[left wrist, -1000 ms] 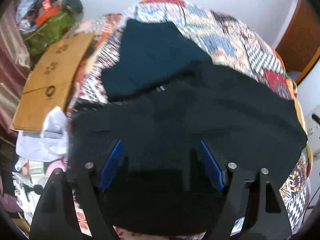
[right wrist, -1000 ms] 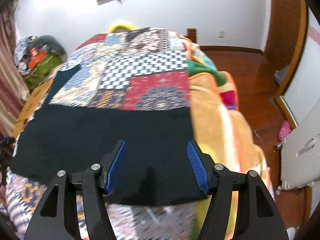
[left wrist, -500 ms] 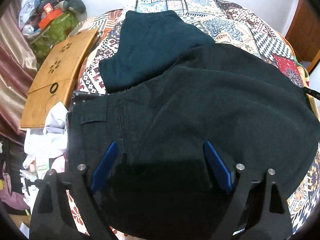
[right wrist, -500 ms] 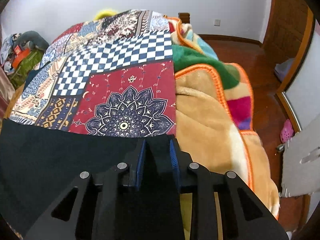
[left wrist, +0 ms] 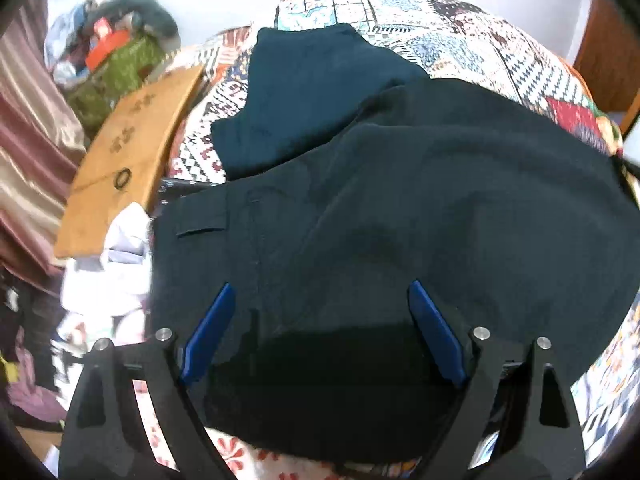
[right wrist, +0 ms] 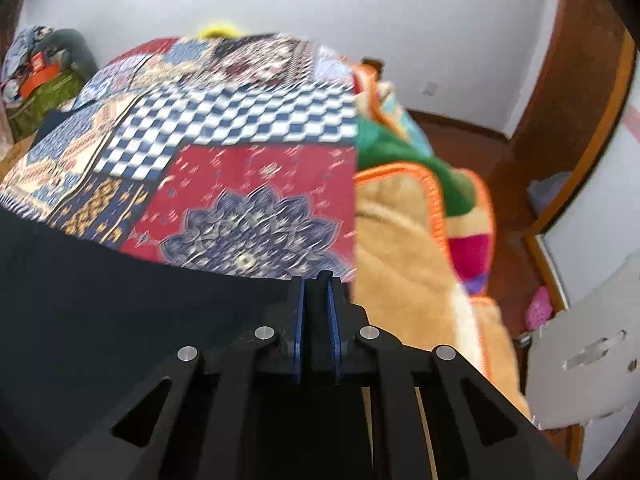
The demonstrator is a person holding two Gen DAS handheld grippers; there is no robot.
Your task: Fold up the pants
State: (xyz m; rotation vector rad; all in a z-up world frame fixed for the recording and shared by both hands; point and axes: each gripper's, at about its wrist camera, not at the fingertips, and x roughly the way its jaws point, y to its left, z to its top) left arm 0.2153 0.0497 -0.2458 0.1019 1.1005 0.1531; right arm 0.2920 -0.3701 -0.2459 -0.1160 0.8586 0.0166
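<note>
Dark pants (left wrist: pixel 400 208) lie spread across a patchwork bedspread (left wrist: pixel 460 52); the waistband with a pocket flap is at the left. My left gripper (left wrist: pixel 320 300) is open, its blue fingers hovering over the near part of the pants, holding nothing. In the right wrist view the pants (right wrist: pixel 120 300) fill the lower left. My right gripper (right wrist: pixel 316 292) is shut on the pants' far right edge, with dark cloth pinched between its blue fingers (right wrist: pixel 298 320).
A second dark teal garment (left wrist: pixel 312 92) lies folded beyond the pants. A wooden board (left wrist: pixel 128 152) and white clothes (left wrist: pixel 112 264) sit left of the bed. A tan and orange blanket (right wrist: pixel 400 240) hangs at the bed's right side, with wooden floor (right wrist: pixel 500 184) beyond.
My right gripper moved forward to the pants' right edge and closed on it, and now lifts slightly. My left gripper stayed open over the pants, shifting only a little.
</note>
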